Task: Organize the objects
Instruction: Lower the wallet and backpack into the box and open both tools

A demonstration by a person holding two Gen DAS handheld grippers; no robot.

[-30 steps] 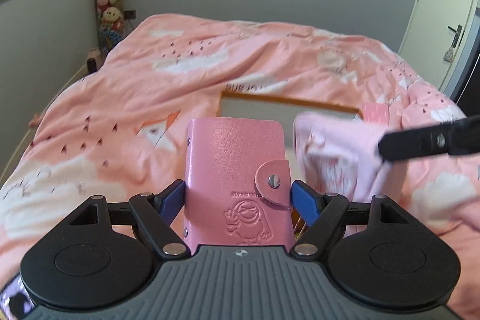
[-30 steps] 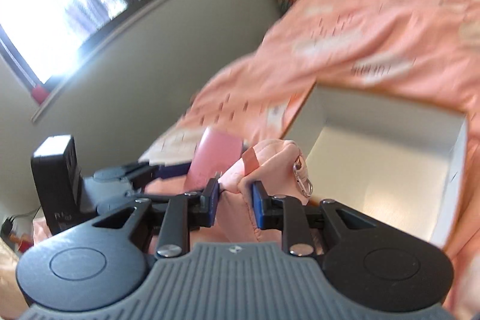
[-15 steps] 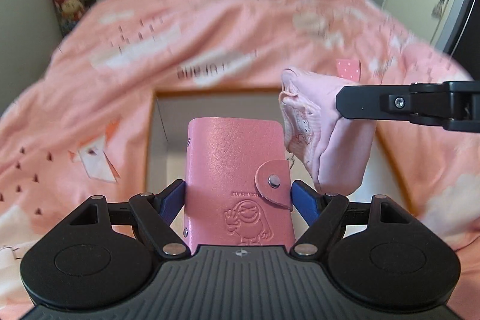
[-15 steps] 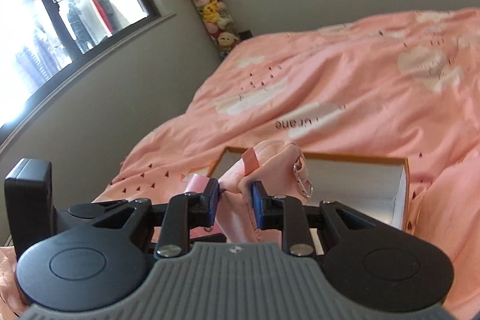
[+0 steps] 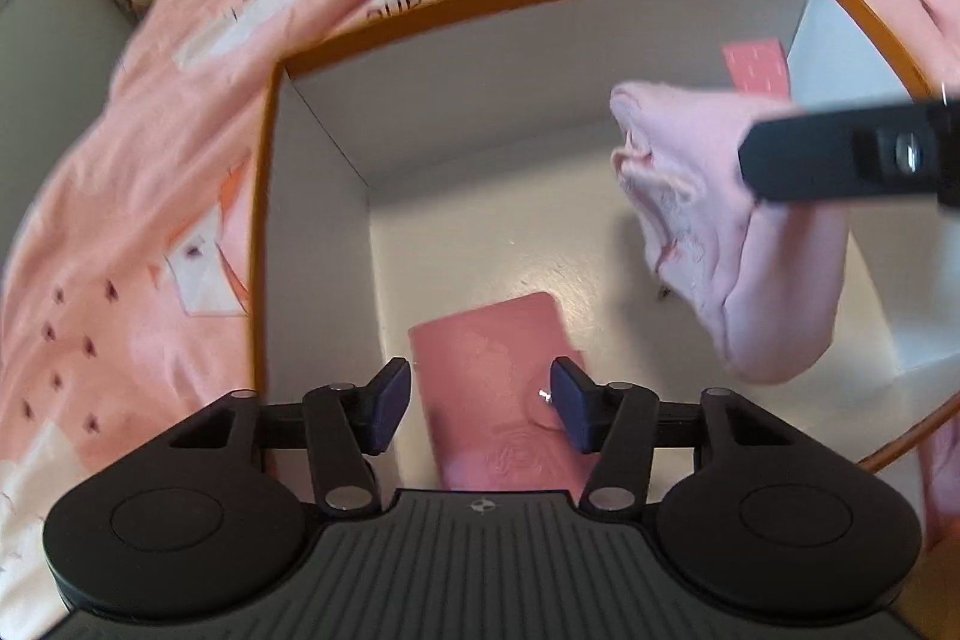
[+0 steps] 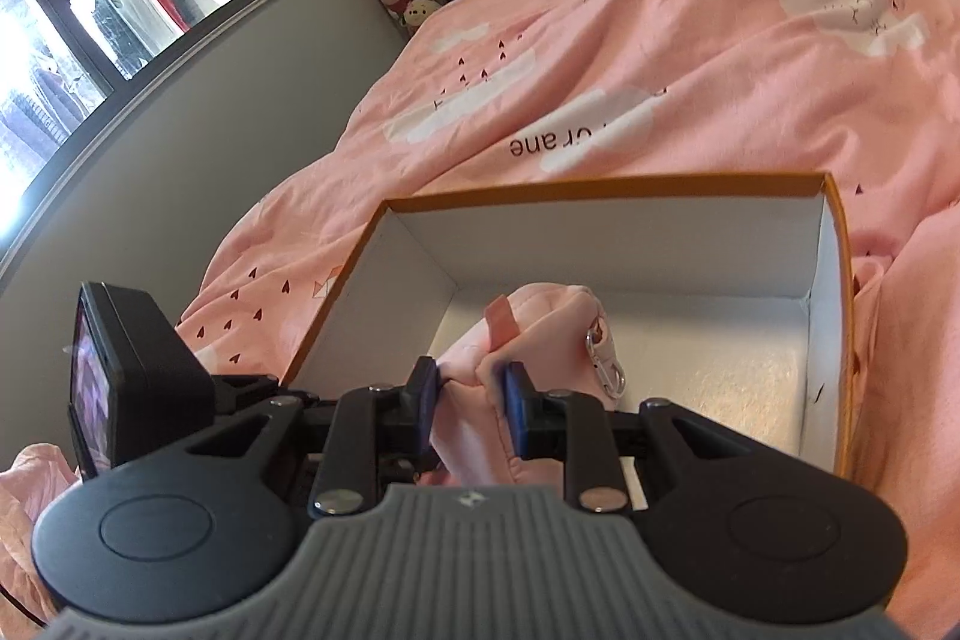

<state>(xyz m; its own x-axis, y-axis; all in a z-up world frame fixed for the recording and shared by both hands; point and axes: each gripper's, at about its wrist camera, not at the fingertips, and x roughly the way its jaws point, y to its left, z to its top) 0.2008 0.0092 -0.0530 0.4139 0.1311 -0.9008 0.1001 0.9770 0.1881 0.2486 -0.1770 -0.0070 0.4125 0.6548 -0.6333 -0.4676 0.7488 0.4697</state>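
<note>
Left tongs point(image 5: 480, 403) hover over the orange-rimmed box point(image 5: 264, 196), jaws closing but pads clear of the pink card wallet point(image 5: 498, 376), which lies loose on the box floor between and below them. Wallet looks stiff, light, smooth; best gripped by its long edges. Right tongs point(image 6: 467, 409) pinch a soft pink pouch point(image 6: 540, 322) with a metal clip point(image 6: 606, 364), limp and sagging into the box. Box sits on the pink duvet point(image 6: 660, 58); box walls crowd both tongs.
</note>
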